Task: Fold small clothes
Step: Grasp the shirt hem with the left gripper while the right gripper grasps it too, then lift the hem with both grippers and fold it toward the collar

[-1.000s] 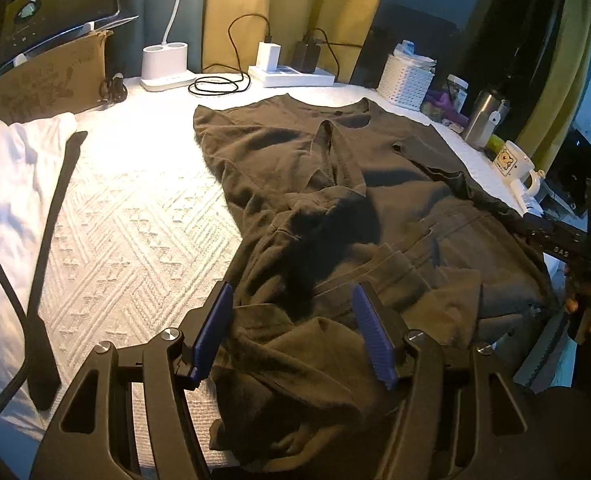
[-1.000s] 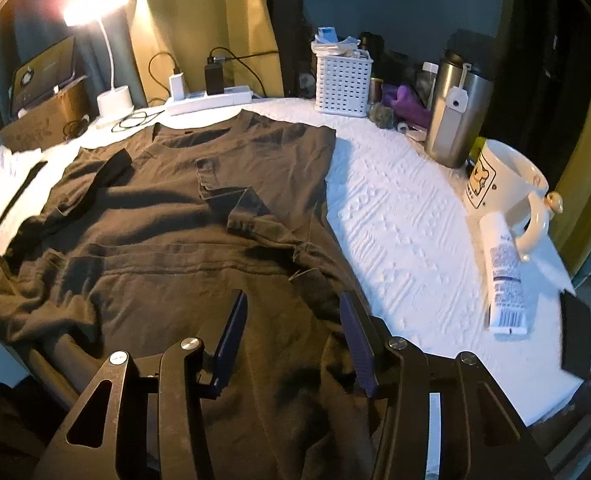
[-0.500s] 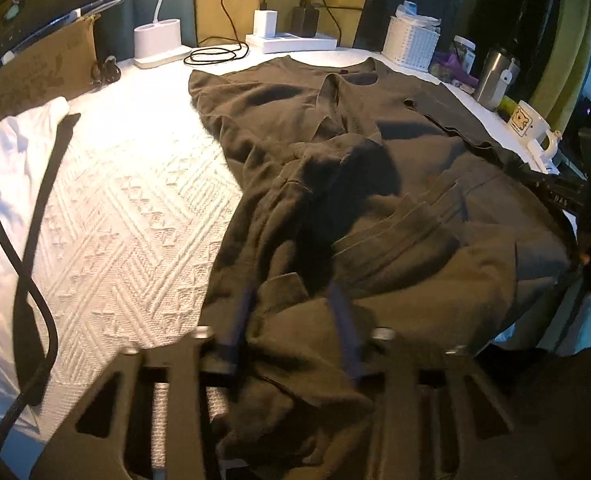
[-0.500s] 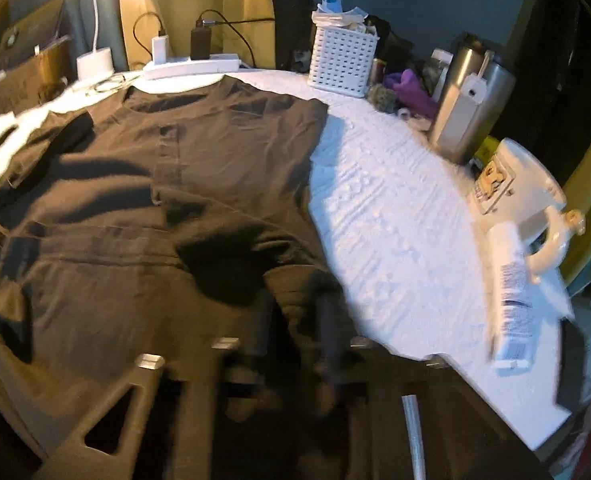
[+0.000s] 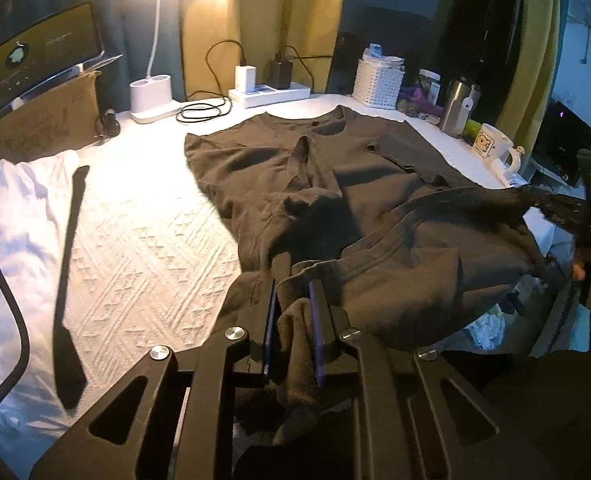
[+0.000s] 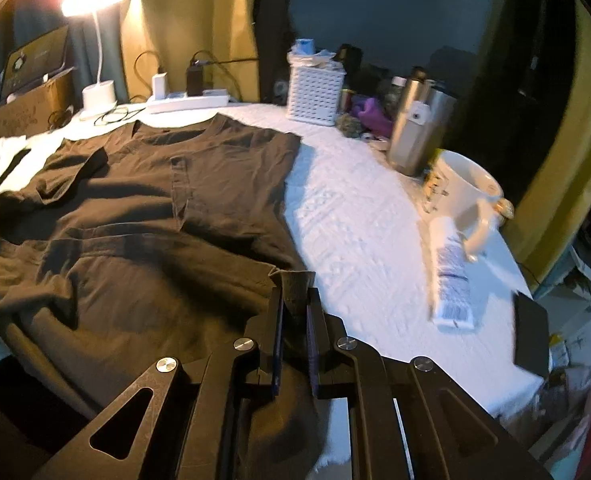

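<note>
Status: fold in progress, first fold not yet completed.

The dark brown garment lies on the white textured cover, filling the centre of the left wrist view and the left half of the right wrist view. Its neckline end lies flat toward the top of both frames, near the white power strip. Its near end is raised off the cover.

The left gripper has its fingers drawn narrow, clamped on a bunched corner of the garment's near edge at lower centre of the left wrist view. The right gripper has its fingers likewise narrow, clamped on the opposite corner at lower centre of the right wrist view. In the left wrist view that second corner shows at the right edge of the frame, with the cloth stretched between the two holds.

Done, as judged: both near corners are secured and lifted.

Remaining, as judged: carry the lifted edge toward the neckline end, lay it down, release, smooth, and make any further folds. Wrinkles near the centre placket remain unsmoothed.

The mug, the tube and the white basket stand apart from the garment, at right of the right wrist view.
</note>
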Action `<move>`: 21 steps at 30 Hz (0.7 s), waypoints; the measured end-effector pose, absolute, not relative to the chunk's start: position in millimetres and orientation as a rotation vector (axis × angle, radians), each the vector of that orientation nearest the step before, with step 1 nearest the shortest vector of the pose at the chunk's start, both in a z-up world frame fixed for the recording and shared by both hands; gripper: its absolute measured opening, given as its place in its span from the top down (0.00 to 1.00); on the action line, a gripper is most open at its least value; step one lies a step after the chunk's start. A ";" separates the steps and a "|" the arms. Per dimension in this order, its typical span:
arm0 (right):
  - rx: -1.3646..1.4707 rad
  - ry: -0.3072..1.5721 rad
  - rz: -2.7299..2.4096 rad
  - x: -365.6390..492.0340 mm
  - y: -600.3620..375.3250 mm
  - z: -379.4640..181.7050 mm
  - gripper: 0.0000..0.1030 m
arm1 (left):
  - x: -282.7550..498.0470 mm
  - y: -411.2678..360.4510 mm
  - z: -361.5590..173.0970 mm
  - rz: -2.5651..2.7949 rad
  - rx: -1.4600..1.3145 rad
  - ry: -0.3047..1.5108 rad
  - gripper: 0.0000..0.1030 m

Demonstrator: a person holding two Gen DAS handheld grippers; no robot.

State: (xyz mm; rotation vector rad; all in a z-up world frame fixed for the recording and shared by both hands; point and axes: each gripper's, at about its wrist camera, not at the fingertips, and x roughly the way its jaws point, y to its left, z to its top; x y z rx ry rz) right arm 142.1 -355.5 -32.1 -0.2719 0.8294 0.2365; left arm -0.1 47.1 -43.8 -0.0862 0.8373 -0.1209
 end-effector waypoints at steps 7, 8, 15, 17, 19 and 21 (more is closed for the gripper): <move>-0.230 0.779 0.185 128.8 -380.2 -11.7 0.91 | -1.0 47.0 -50.3 -0.098 -0.066 0.875 0.77; -0.228 0.774 0.173 128.3 -384.1 -9.8 0.91 | -2.0 45.3 -48.7 -0.103 -0.059 0.869 0.72; -0.181 0.814 0.119 135.1 -409.7 -26.2 0.91 | 4.1 44.1 -62.2 -0.125 -0.062 0.901 0.46; -0.179 0.834 0.120 137.6 -409.1 -37.0 0.91 | 4.6 42.6 -66.2 -0.125 -0.062 0.912 0.46; -0.179 0.850 0.121 139.8 -409.0 -45.6 0.91 | 2.3 37.9 -64.5 -0.119 -0.027 0.886 0.46; -0.183 0.866 0.115 142.7 -408.8 -53.1 0.91 | 0.1 34.6 -62.3 -0.108 0.007 0.865 0.64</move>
